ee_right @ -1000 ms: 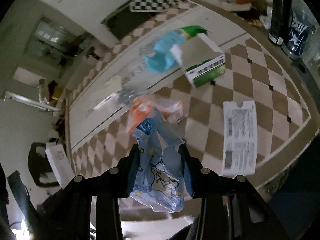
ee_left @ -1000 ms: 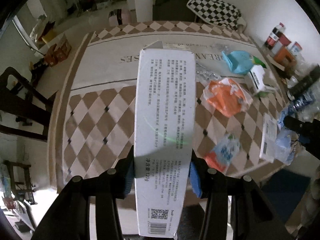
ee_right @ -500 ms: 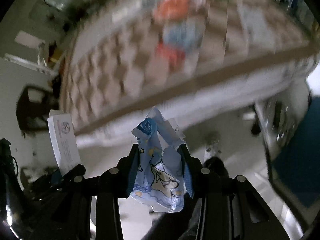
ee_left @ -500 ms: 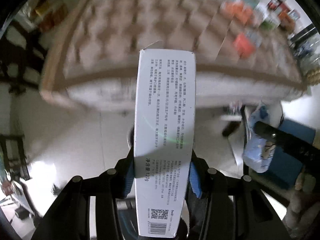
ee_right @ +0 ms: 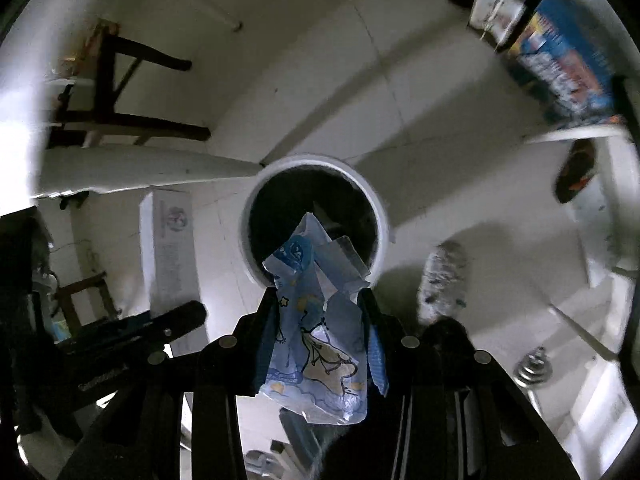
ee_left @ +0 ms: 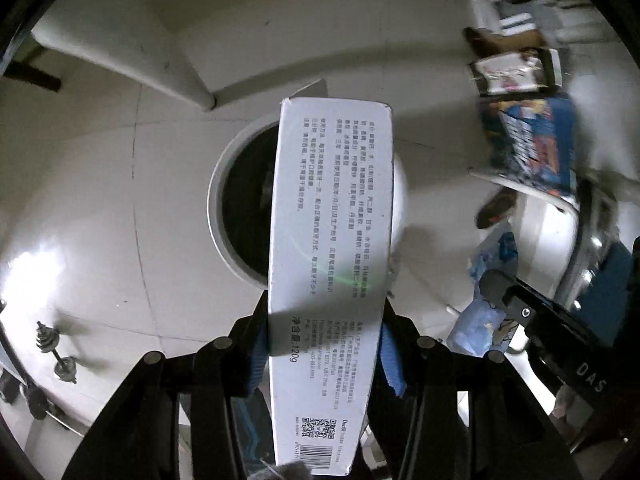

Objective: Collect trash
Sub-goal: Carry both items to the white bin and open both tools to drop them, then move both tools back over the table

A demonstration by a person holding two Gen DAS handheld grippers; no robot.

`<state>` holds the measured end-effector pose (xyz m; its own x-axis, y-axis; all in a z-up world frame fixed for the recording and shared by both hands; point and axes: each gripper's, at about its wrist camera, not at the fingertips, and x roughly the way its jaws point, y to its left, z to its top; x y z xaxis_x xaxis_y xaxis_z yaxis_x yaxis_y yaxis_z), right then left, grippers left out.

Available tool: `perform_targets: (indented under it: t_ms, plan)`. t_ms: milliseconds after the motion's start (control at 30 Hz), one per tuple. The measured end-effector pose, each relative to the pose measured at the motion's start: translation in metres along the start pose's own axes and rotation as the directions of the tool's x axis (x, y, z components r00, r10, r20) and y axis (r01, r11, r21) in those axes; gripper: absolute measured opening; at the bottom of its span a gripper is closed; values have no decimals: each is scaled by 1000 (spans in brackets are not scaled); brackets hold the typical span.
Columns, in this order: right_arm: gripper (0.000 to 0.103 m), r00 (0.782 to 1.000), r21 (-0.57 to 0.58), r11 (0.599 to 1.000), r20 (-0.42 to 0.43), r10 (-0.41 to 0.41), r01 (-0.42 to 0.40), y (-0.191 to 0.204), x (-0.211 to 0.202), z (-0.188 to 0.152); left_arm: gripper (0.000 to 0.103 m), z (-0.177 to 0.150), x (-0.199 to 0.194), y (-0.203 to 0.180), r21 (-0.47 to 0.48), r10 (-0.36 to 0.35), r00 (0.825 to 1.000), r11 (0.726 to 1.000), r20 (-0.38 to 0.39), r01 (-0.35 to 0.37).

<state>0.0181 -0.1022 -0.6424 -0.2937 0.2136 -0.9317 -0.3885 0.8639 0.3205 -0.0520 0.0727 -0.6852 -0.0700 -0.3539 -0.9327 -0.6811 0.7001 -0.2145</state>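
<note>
Clamping a long white carton (ee_left: 328,264), the left gripper (ee_left: 322,350) has its jaws closed against the carton's two long sides near the lower end, the blue pads pressed flat to the cardboard. The carton stands out lengthwise ahead of the jaws, printed text and a barcode facing the camera, and its far end hangs over the dark mouth of a round white trash bin (ee_left: 224,216) on the pale tiled floor (ee_left: 100,200). In the left wrist view the carton covers much of the bin's opening, so only the bin's left rim and a bit of its right side show.

The right gripper (ee_right: 320,344) has its jaws closed on a crumpled blue wrapper (ee_right: 316,320) printed with stars and a cartoon figure. The wrapper is pinched about midway along its length; its upper end sticks out past the fingertips and overlaps the near rim of the same trash bin (ee_right: 384,224), whose black interior sits just beyond it. Its lower end bunches out below the jaws toward the camera.

From the right wrist view, the white carton (ee_right: 170,248) and the left gripper's dark frame appear to the left of the bin. A grey slipper (ee_right: 444,280) lies on the floor right of the bin, and a dark wooden chair (ee_right: 120,92) stands farther back on the left.
</note>
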Motion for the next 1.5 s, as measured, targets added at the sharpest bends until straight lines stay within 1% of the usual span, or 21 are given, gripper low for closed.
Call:
perform_targets:
  t_ms: [33, 67, 100, 167, 233, 267, 300, 333, 367, 400, 467, 500, 667, 733, 833, 867, 1067, 1200, 1300, 1500]
  plan:
    - [42, 1000, 2, 1000, -3, -1, 1, -2, 19, 9, 81, 3, 10, 6, -16, -9, 1000, 1000, 1, 9]
    - [42, 1000, 3, 1000, -10, 11, -10, -4, 36, 13, 90, 8, 19, 12, -38, -18, 1000, 999, 6, 19]
    - [42, 1000, 5, 1000, -16, 18, -18, -6, 50, 19, 96, 11, 26, 19, -62, -28, 999, 998, 16, 29]
    - [50, 999, 12, 999, -30, 37, -36, -11, 83, 29, 96, 12, 33, 25, -103, -36, 999, 994, 24, 38]
    - [72, 998, 19, 998, -46, 53, -53, -13, 106, 36, 96, 5, 31, 34, -127, -20, 999, 992, 51, 26]
    - [76, 997, 19, 998, -48, 65, -64, -13, 113, 37, 97, 2, 29, 37, -138, 20, 997, 990, 72, -10]
    - [83, 996, 14, 998, -49, 69, -69, -12, 120, 39, 97, -2, 27, 40, -142, 43, 995, 989, 87, -30]
    - [94, 997, 1, 998, -47, 60, -60, -11, 125, 40, 97, -8, 23, 48, -146, 68, 993, 988, 99, -53]
    - [99, 998, -17, 999, -41, 41, -42, -10, 127, 39, 97, -13, 19, 48, -149, 111, 987, 984, 116, -93]
    - [102, 999, -35, 999, -35, 15, -16, -8, 127, 37, 97, -18, 15, 45, -148, 157, 978, 980, 140, -136]
    - [102, 999, -65, 998, -28, -23, 22, -3, 125, 34, 97, -27, 8, 41, -142, 216, 963, 971, 159, -194]
    - [102, 999, -82, 996, -23, -44, 42, -1, 122, 31, 97, -31, 5, 39, -144, 221, 961, 969, 165, -199]
    - [102, 987, -147, 976, 3, -162, 161, 10, 104, 18, 97, -50, -12, 31, -148, 229, 961, 967, 158, -207]
    - [102, 979, -164, 965, 17, -203, 203, 11, 91, 12, 97, -60, -24, 38, -140, 236, 958, 967, 161, -214]
    - [102, 972, -180, 955, 31, -234, 236, 16, 70, 4, 96, -72, -46, 35, -129, 236, 957, 968, 168, -216]
    - [102, 969, -182, 951, 39, -246, 249, 17, 64, 1, 96, -69, -47, 33, -128, 233, 957, 969, 173, -213]
    - [102, 964, -187, 946, 58, -258, 264, 30, 8, -19, 96, -95, -94, 16, -119, 217, 953, 974, 213, -195]
    - [102, 964, -191, 945, 68, -256, 264, 42, -31, -34, 96, -117, -134, 8, -107, 200, 950, 978, 240, -179]
    - [102, 964, -196, 944, 86, -252, 264, 55, -69, -46, 96, -133, -165, 2, -94, 192, 948, 980, 254, -173]
    - [102, 972, -205, 952, 101, -212, 229, 81, -152, -73, 96, -165, -237, -7, -81, 184, 937, 983, 298, -167]
